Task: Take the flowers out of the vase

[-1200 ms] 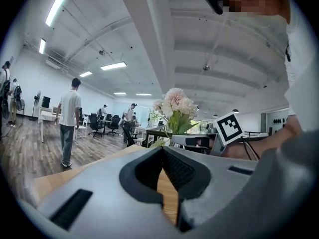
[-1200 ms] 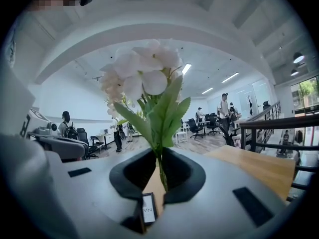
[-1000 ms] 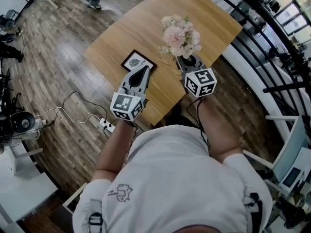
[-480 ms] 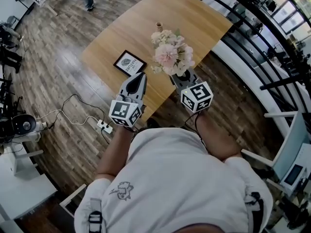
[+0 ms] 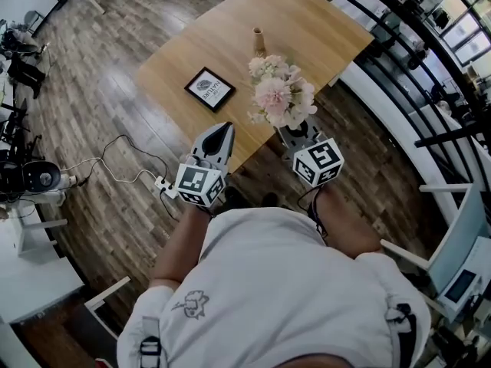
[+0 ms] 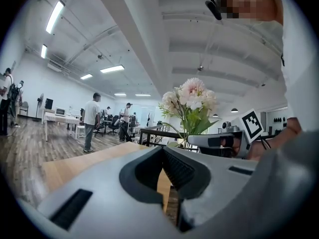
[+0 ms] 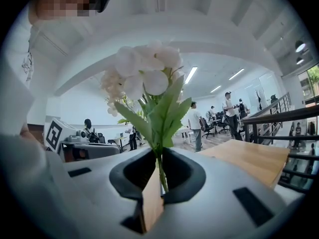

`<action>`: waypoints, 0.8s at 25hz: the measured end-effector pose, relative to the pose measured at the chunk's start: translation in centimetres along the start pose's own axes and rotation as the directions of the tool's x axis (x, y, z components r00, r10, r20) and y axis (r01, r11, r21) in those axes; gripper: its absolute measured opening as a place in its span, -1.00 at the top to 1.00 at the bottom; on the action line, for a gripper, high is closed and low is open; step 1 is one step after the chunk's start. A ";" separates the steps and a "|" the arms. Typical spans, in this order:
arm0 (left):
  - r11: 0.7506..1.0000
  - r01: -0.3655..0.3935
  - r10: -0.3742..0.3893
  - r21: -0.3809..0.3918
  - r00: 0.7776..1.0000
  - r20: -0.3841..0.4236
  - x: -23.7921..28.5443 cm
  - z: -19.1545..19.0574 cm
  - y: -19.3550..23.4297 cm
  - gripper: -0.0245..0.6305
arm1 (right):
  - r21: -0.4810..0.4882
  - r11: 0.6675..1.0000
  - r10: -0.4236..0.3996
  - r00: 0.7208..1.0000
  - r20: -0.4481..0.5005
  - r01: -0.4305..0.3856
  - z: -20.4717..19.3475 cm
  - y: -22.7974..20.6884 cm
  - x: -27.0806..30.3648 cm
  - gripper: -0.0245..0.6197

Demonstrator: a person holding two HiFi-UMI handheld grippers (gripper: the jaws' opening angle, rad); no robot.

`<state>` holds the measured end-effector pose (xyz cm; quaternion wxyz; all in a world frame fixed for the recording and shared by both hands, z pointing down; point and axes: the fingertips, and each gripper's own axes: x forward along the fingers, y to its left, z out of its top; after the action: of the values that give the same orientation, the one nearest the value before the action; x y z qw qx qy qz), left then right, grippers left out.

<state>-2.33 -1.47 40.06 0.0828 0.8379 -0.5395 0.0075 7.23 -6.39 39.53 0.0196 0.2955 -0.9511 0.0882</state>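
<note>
Over table (image 5: 307,29) edge, right tongs (image 7: 160,180) clamped on flowers (image 5: 280,98), already clear of vase (image 5: 258,41); left tongs (image 6: 167,156) closed, empty. Only set-down seemingly remained.

White T-shirt (image 5: 284,282), small line-drawn logo (image 5: 188,303)

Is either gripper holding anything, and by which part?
The right gripper grips the pale pink flower bouquet by its green stems; left gripper is shut, empty.
</note>
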 end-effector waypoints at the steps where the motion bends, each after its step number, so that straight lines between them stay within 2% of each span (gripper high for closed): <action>1: 1.000 -0.004 0.004 -0.001 1.000 -0.004 -0.5 -0.2 0.0 0.92 | -0.003 1.000 0.003 1.000 -0.002 -0.003 -0.3 0.4 -0.2 0.79; 5: 1.000 -0.002 0.002 0.001 1.000 -0.012 -2.0 -0.7 -0.3 0.92 | -0.008 1.000 0.016 1.000 -0.009 -0.016 -1.1 2.1 -0.8 0.79; 12: 0.999 0.041 -0.041 0.007 0.999 -0.002 -5.8 -0.9 0.8 0.92 | -0.021 1.000 -0.008 1.000 0.000 0.008 -2.0 6.7 -1.2 0.78; 20: 0.995 0.101 -0.101 -0.008 0.995 0.006 -9.9 0.9 2.3 0.92 | -0.006 0.998 -0.062 0.998 0.000 0.062 -1.7 10.5 -1.4 0.78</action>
<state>-8.63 6.41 38.42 0.0851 0.8637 -0.4968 -0.0012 2.37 3.21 39.41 0.0233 0.3250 -0.9416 0.0847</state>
